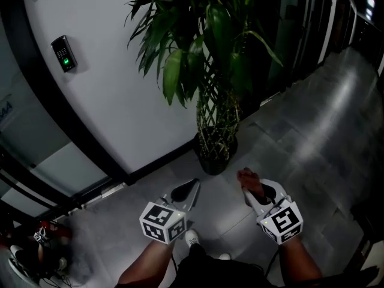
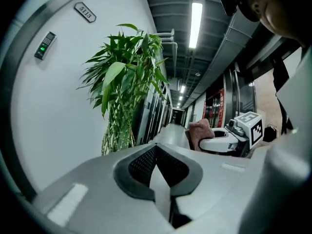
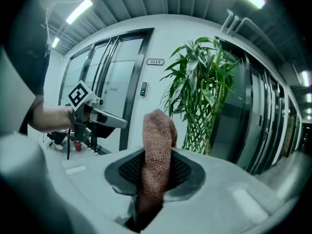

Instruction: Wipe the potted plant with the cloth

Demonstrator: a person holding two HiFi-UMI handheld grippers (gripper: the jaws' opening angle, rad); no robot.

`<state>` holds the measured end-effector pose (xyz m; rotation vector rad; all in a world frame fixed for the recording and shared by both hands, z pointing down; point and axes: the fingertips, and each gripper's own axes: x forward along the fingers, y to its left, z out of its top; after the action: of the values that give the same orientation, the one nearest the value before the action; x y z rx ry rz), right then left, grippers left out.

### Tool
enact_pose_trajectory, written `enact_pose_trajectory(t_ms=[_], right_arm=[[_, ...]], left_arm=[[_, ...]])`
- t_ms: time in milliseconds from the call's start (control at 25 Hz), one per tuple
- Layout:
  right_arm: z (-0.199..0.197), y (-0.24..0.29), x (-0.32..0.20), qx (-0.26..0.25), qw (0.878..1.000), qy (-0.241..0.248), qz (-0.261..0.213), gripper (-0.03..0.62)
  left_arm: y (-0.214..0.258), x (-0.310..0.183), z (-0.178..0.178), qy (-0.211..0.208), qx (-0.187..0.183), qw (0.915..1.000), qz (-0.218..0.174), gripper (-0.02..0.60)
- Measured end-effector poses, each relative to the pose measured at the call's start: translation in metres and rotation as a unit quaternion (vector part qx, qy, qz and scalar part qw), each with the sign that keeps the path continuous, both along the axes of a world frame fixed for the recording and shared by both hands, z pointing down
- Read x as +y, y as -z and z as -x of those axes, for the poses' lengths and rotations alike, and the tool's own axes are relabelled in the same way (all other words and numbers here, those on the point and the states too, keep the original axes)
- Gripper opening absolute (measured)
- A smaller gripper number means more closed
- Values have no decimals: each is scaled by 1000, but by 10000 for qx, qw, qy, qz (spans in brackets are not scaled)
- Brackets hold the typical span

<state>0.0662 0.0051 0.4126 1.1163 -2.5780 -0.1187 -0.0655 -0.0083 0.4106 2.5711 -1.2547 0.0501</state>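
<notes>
One cloth pinched in right tongs ready for wiping, left tongs clenched empty, potted plant ahead.

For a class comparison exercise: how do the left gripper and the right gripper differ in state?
The left gripper is shut on nothing; the right gripper clamps a brownish cloth. The left gripper's tip is bare; cloth sticks out beyond the right gripper's. Both face the potted plant.
</notes>
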Motion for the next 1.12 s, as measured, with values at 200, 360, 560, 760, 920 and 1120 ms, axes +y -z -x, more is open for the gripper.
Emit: enact_pose_trajectory(t_ms=[200,360,560,760,920,1120], right_arm=[[-31,-2,37,-372,9993,-33,33,72],[-42,-7,63,-643,9979,30,95,72],[-46,-4,85,-1009,9949,-17,95,72],[-41,5,102,-1078,9941,-89,2,72],[-35,14,112,-1070,9936,-350,-126,72],[-10,5,128,-1185,9895,-830,20,72]], left_arm=[[-2,53,-16,239,-129,9996,-14,17],[-2,88,-19,404,-189,9990,25,17],[11,111,-13,560,-285,9979,-131,17],[21,115,2,569,-287,9977,-219,17],[30,113,15,406,-255,9983,-335,17],[32,120,51,128,-302,9989,-335,17]])
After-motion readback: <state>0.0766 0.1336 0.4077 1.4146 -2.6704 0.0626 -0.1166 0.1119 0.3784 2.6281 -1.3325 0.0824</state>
